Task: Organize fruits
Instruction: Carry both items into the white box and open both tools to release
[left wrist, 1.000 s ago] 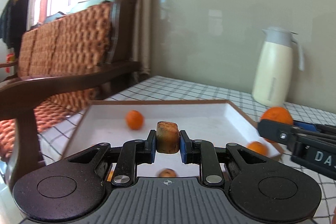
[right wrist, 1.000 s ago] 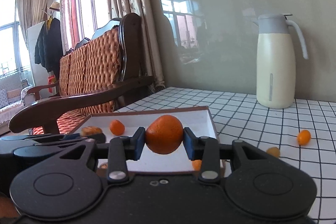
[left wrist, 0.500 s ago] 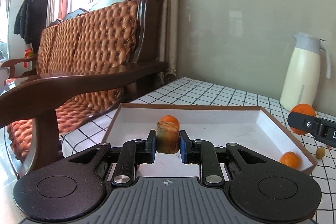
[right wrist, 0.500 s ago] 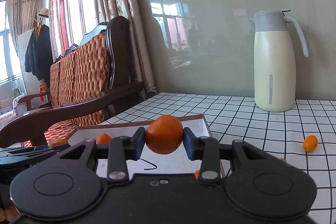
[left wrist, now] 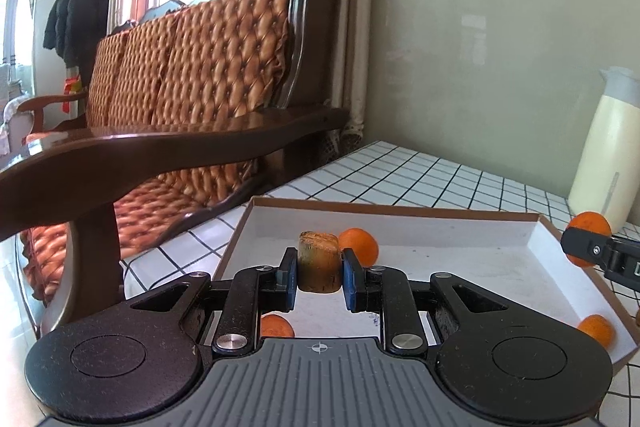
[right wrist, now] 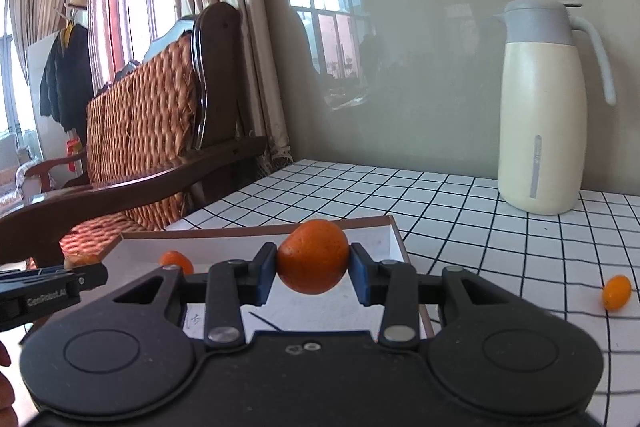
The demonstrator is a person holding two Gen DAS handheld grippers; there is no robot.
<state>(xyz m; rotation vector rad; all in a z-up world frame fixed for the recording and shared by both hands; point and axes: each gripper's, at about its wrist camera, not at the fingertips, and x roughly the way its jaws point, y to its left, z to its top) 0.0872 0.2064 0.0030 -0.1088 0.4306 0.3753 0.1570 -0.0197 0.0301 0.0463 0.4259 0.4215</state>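
Note:
My left gripper (left wrist: 319, 274) is shut on a brown cylindrical fruit piece (left wrist: 319, 261) and holds it over the near left part of a white shallow box (left wrist: 460, 227). Small oranges lie in the box: one behind the piece (left wrist: 360, 245), one below the fingers (left wrist: 276, 327), one in the right corner (left wrist: 597, 329). My right gripper (right wrist: 314, 277) is shut on a mandarin orange (right wrist: 313, 261) above the box's right side (right wrist: 394, 227). The right gripper also shows in the left wrist view (left wrist: 600, 253), at the box's right edge.
A cream thermos jug (right wrist: 542, 115) stands on the checked tablecloth (right wrist: 460, 203) by the wall. A kumquat (right wrist: 616, 291) lies loose on the cloth to the right. A wooden sofa with an orange cushion (left wrist: 192, 79) stands left of the table.
Both grippers have swung left and lifted slightly, each still holding its fruit. The thermos has slid toward the right edge of the left wrist view.

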